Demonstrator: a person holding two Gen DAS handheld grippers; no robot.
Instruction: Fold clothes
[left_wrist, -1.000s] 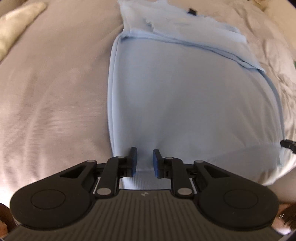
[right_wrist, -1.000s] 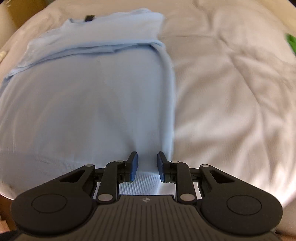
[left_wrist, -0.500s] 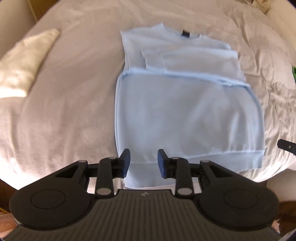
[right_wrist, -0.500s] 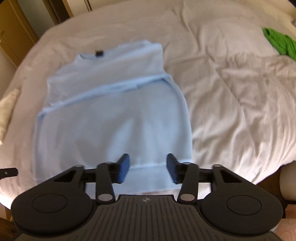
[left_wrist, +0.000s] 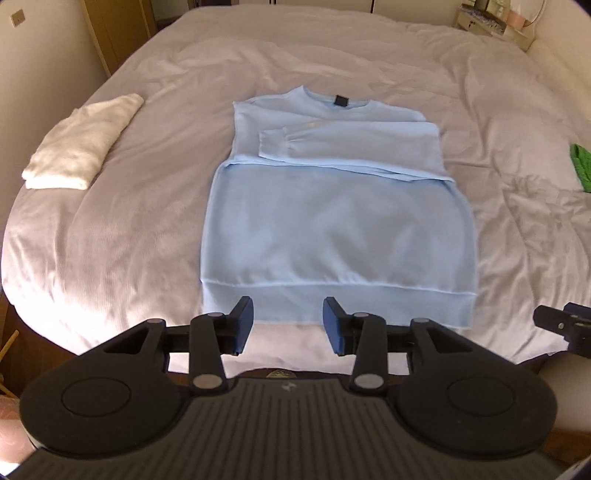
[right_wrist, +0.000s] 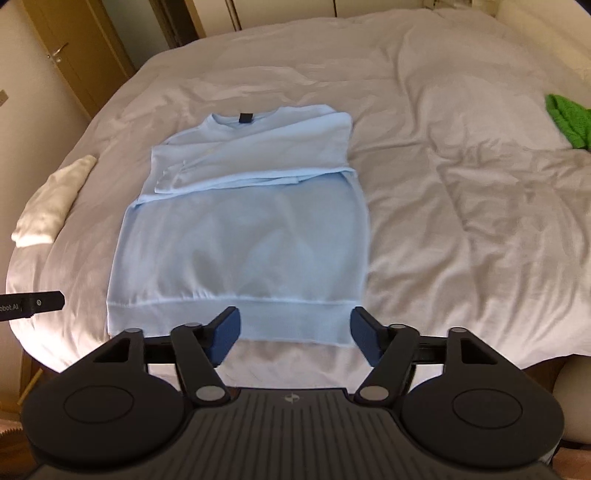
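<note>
Sweatshirt (left_wrist: 332, 229) flat on bed (left_wrist: 147, 206), just beyond both spread tools.

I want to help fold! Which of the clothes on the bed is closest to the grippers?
The light blue sweatshirt. Its hem lies just beyond both grippers, while the white folded cloth and green garment sit off at the sides.

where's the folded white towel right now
The folded white towel lies on the bed's left side in both wrist views, left of the light blue sweatshirt with bare sheet between them.
</note>
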